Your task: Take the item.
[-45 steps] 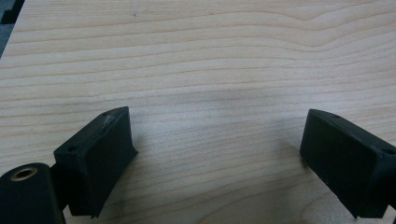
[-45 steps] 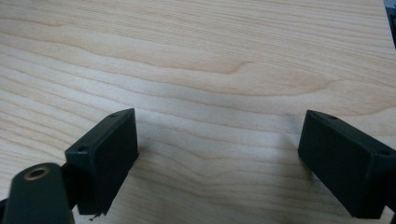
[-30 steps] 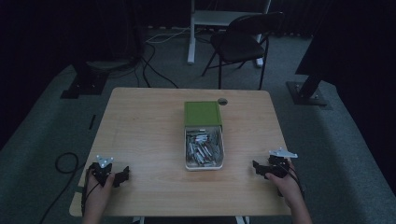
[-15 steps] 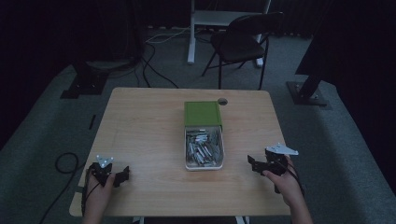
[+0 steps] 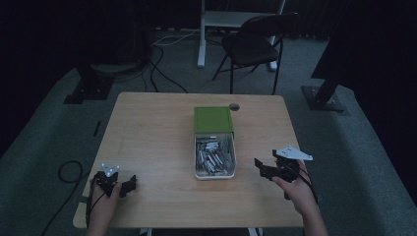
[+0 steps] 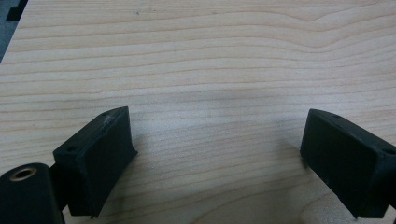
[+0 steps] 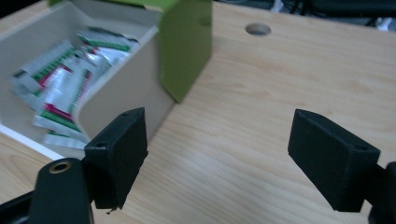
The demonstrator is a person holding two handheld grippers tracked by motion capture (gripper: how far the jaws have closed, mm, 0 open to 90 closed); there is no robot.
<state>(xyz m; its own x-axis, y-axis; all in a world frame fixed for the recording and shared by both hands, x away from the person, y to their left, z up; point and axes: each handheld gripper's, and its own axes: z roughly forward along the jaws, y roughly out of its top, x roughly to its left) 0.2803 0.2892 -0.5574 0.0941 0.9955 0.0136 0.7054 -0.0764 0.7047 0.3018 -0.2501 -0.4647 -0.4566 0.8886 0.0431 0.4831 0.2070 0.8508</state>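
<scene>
A pale wood-grain counter (image 5: 157,128) carries a rectangular white box (image 5: 215,175) of foil sachets (image 7: 65,84) at centre, its green sleeve (image 5: 213,120) at the far end. Left gripper (image 6: 217,154) and right gripper (image 7: 217,158) gape wide, empty, at the near corners.

Matt wooden table (image 6: 210,70) (pale grain), glossy packets (image 7: 60,79)

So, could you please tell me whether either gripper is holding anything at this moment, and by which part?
Nothing is held. The left gripper and the right gripper are both open, with bare table between their jaws.
</scene>
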